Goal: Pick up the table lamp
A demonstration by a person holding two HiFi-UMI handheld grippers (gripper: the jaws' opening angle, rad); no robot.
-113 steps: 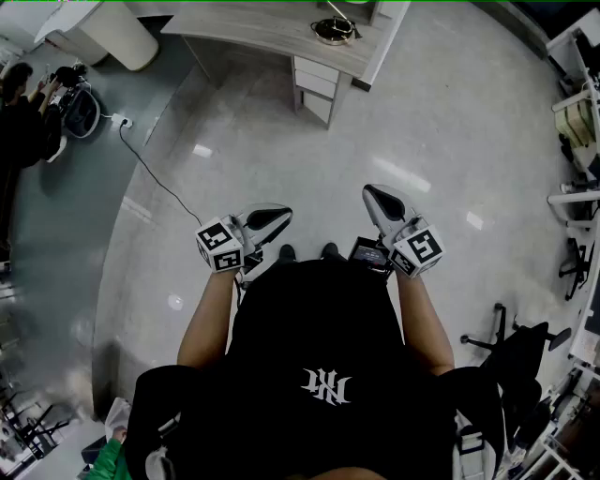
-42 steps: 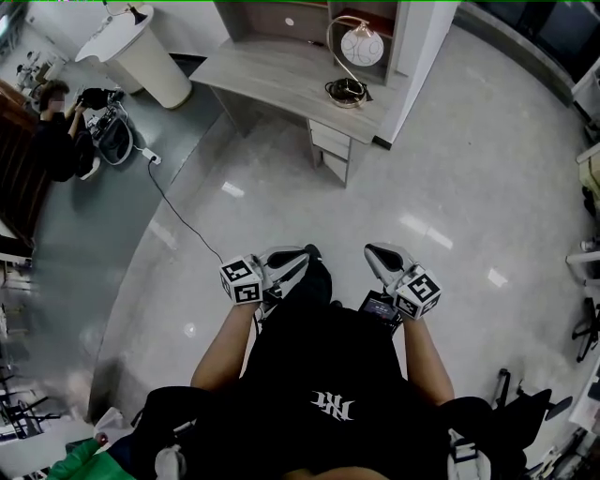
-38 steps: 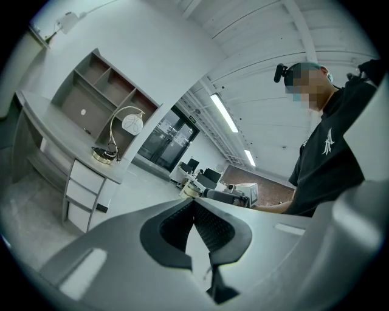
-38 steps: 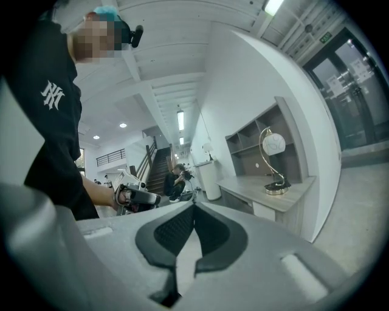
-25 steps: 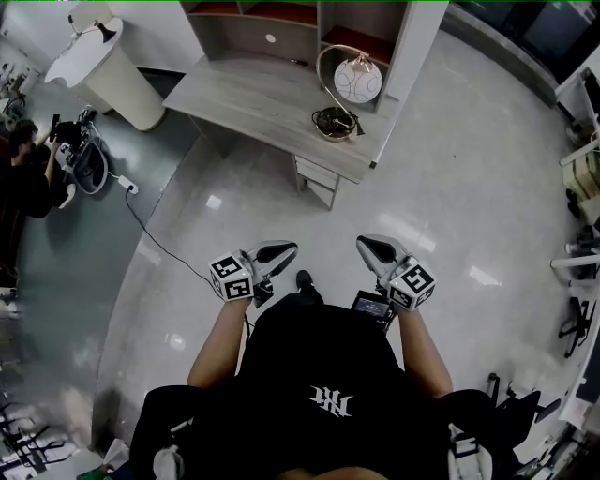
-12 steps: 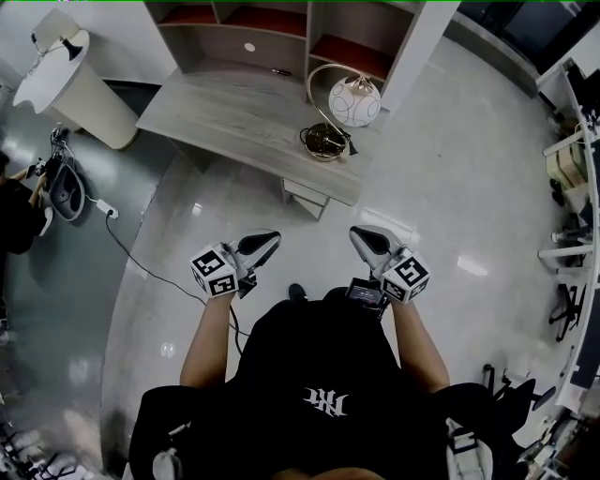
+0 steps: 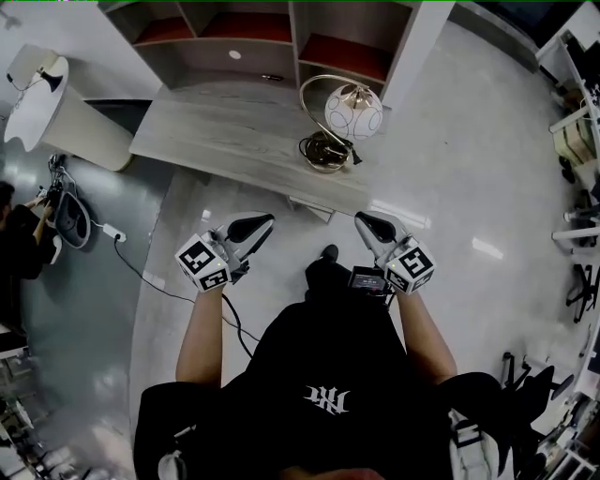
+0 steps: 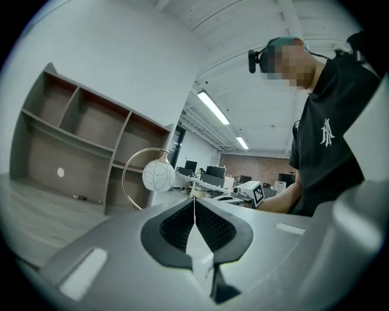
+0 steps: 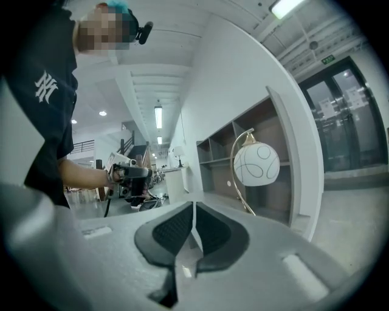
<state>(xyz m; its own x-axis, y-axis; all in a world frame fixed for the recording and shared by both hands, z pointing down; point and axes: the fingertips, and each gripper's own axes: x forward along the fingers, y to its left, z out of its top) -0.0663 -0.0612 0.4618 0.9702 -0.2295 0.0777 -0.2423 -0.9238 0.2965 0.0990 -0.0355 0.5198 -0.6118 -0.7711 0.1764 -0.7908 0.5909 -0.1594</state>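
Closing on the counter (image 7: pixel 225 131) since half a second ago, both hand-held grippers are now sitting nearer the table lamp (image 7: pixel 353 111), which is showing larger and lower in the head view.

From the head view, the lamp is standing upright near the counter's front right corner, just ahead of the shelf unit (image 7: pixel 272 28). Its white round shade is hanging from a thin gold-coloured rod that is arching up from a round base with a dark middle. The left hand-held gripper (image 7: pixel 269 220) and right hand-held gripper (image 7: pixel 362 218) are pointing toward the counter, both apart from the lamp.

Looking along the left hand-held gripper (image 8: pixel 194 200), its jaws have just been opening slightly and are standing nearly together, showing only a hairline slit with nothing between them. The lamp (image 8: pixel 158 176) is standing beyond, its shade marked with thin curved lines, the rod looping to its left.

Looking along the right hand-held gripper (image 9: pixel 194 208), its jaws have likewise just been opening a little, are leaving a narrow slit, and are holding nothing. The lamp (image 9: pixel 256 164) is rising ahead to the right, in front of the shelves.
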